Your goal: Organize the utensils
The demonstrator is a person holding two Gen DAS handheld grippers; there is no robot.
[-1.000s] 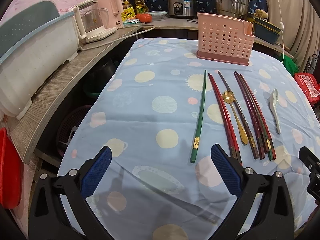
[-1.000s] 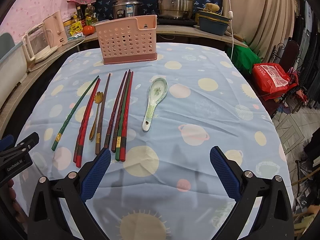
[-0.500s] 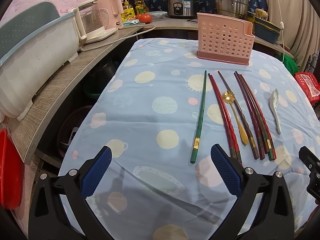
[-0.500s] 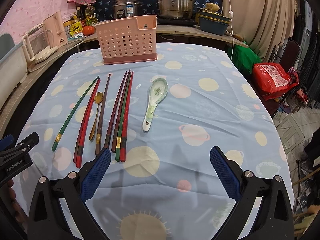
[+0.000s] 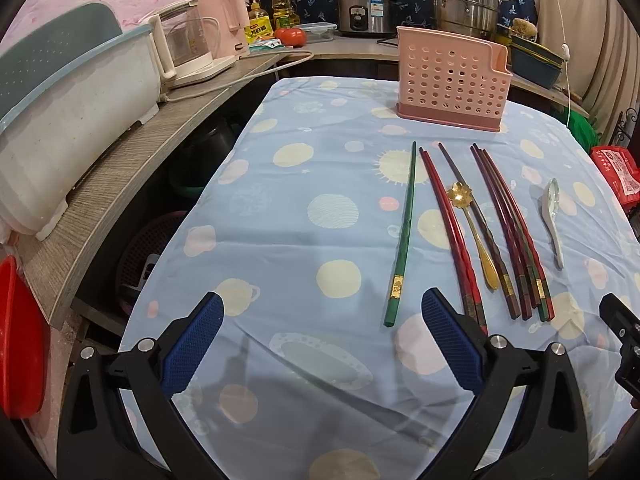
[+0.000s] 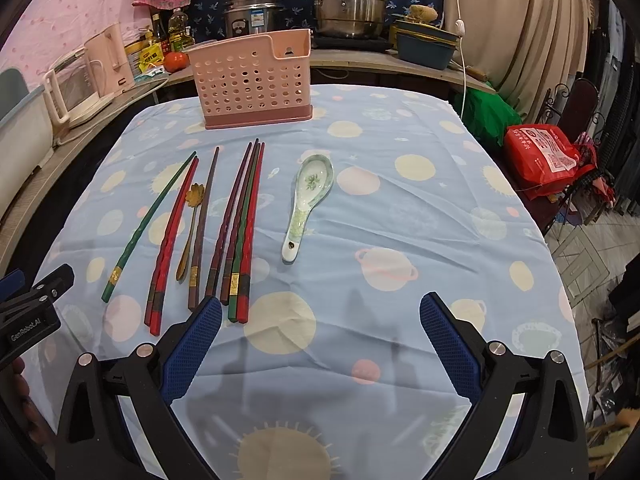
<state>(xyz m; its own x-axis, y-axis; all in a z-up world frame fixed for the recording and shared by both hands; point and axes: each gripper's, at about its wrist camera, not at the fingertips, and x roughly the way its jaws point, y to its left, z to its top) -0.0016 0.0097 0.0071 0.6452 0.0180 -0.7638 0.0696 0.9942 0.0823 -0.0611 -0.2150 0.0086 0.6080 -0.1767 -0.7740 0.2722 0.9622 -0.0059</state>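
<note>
A pink perforated utensil holder (image 5: 454, 80) (image 6: 252, 80) stands at the far end of the table. In front of it lie a lone green chopstick (image 5: 402, 236) (image 6: 146, 226), a red pair (image 5: 452, 232) (image 6: 172, 236), a gold spoon (image 5: 474, 232) (image 6: 190, 232), a brown chopstick (image 6: 204, 224), a bundle of several dark red and green chopsticks (image 5: 512, 232) (image 6: 242, 228), and a white ceramic spoon (image 5: 554, 216) (image 6: 308, 196). My left gripper (image 5: 322, 336) is open and empty, near the handle ends. My right gripper (image 6: 320, 340) is open and empty, just below the bundle's ends.
A blue patterned cloth (image 5: 320, 208) covers the table. A wooden counter (image 5: 120, 168) on the left carries a white tub (image 5: 68, 120) and a kettle (image 5: 188, 52). Pots (image 6: 348, 0) stand behind. A red bag (image 6: 544, 156) lies to the right.
</note>
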